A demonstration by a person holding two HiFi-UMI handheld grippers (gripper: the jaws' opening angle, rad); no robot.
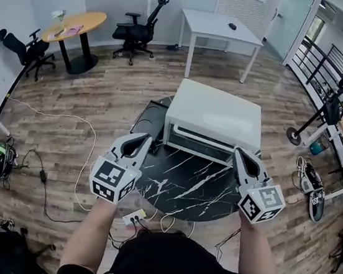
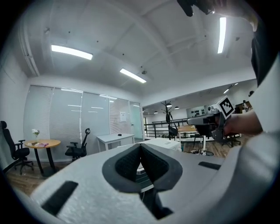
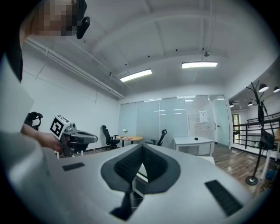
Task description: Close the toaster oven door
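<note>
Obs., standing by the person.

- White box-shaped toaster oven (image 1: 215, 117) sits on the round black marble-patterned counter (image 1: 177, 190), at the counter's far side from the person, front facing them.
- Its dark glass door (image 1: 203, 145) stands upright against the oven front, as far as the head view shows.
- Left hand-held gripper (image 1: 147, 138): just off the oven's front left corner, held level, tips toward the oven, not touching it. Its own view shows the jaws brought together with nothing between the pads.
- Right hand-held gripper (image 1: 240, 152): just off the oven's front right corner, level, close to the front but whether it touches cannot be told. Jaws are together in its own view and it is empty.
- The two grippers flank the oven front, well apart from each other.
- White power strip (image 1: 134, 217) lies on the wooden floor (image 1: 101, 102), on the person's side of the oven beyond the counter edge.
- Behind the oven: white rectangular desk (image 1: 220, 28). Behind and to its left: black office chair (image 1: 138, 30). Further left: round orange-topped table (image 1: 73, 24).
</note>
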